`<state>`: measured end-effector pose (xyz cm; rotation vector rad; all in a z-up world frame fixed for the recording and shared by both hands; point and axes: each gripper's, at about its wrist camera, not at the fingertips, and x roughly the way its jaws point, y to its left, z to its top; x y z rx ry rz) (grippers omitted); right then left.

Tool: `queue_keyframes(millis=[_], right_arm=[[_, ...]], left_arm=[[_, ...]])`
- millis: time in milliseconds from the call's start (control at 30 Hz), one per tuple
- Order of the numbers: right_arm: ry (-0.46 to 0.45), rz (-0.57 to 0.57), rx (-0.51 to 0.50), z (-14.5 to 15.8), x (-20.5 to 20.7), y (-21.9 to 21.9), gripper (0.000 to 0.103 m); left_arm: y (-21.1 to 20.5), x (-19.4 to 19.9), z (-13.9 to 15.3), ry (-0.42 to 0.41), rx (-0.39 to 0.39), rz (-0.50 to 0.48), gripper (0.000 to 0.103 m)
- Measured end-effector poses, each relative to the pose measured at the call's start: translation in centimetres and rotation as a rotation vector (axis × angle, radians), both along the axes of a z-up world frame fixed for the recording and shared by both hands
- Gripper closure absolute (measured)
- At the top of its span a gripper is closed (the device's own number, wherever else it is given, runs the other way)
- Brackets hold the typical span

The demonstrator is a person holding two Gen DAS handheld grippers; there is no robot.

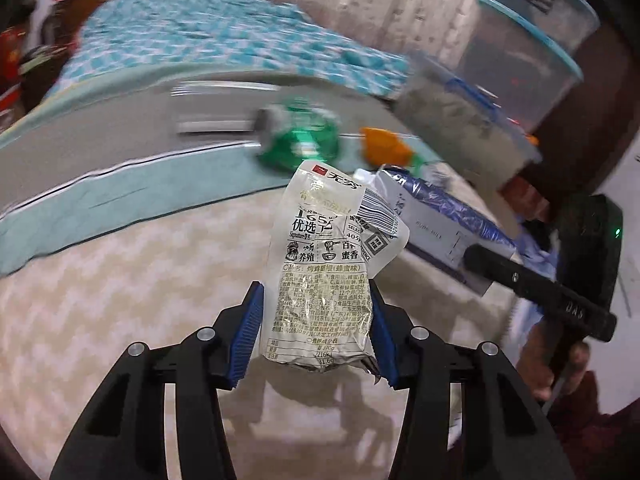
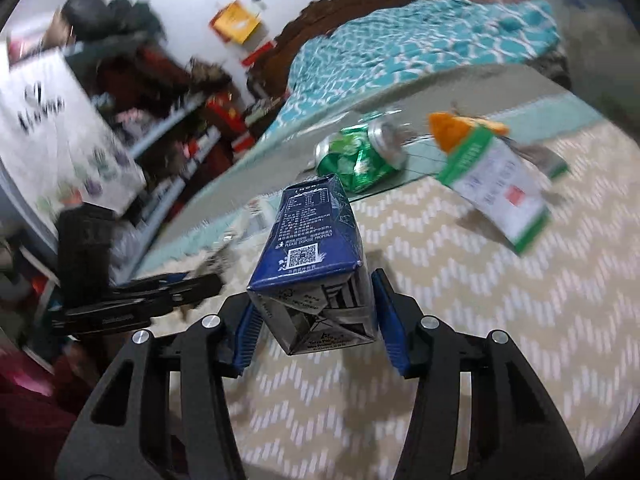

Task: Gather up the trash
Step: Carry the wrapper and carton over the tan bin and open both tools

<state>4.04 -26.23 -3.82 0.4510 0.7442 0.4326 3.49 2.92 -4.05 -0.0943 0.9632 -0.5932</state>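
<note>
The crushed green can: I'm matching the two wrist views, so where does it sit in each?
Left wrist view: green can, blurred, upper centre, beyond the held white wrapper.
Right wrist view: upper centre-right, beyond the held blue carton.
Shared landmark: the teal patterned blanket behind the can.

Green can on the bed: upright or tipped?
Tipped. The green can lies on its side on the bed, dented, its silver end facing sideways.
</note>
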Motion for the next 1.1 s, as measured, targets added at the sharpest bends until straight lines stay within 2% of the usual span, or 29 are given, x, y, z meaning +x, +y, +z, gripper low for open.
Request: queue_keyframes(millis=[167,367,533,667,733,800,833,867,900,1000,1100], right_arm=[[-0.057,-0.183,0.042,0.6,-5.2,-5.9,0.049],[-0.12,-0.455,0.022,0.9,-8.8,-12.5,0.049],[-0.113,-0.661,0.006,0.2,-8.9,-19.3,0.049],[-0.09,-0.782,-0.018,-0.4,-8.0,-23.8,0.049],[-0.073,-0.818,-0.028,-0.7,-6.9,-25.5,0.049],[-0.033,-0.848,-0.039,-1.1,-5.4,-27.5,0.046],[-0.015,-0.859,-0.056,-1.4,-4.5,-28.2,0.043],[-0.009,-0.873,-0.073,-1.6,-3.9,-28.7,0.026],[-0.017,-0.901,-0.095,-1.7,-3.7,-29.0,0.021],[-0.06,-0.91,-0.083,-1.6,-4.7,-29.1,0.021],[-0.096,-0.933,-0.061,-1.3,-6.3,-27.8,0.024]], left_arm=[[-7.2,0.4,1.0,-0.003,-0.021,-0.177,0.056],[-19.0,1.0,2.6,-0.077,0.034,-0.401,0.056],[-30.7,3.4,2.2,-0.093,0.083,-0.544,0.056],[-38.5,5.1,1.3,-0.084,0.121,-0.597,0.055],[-42.4,6.2,0.7,-0.085,0.135,-0.602,0.051],[-45.0,7.0,0.5,-0.109,0.153,-0.582,0.046],[-46.3,7.5,0.2,-0.12,0.171,-0.571,0.035],[-47.5,8.1,-0.2,-0.128,0.202,-0.546,0.03],[-48.1,8.6,-0.4,-0.133,0.22,-0.51,0.03],[-47.4,9.2,0.1,-0.097,0.166,-0.489,0.03],[-43.9,8.4,1.4,-0.095,0.107,-0.506,0.03]])
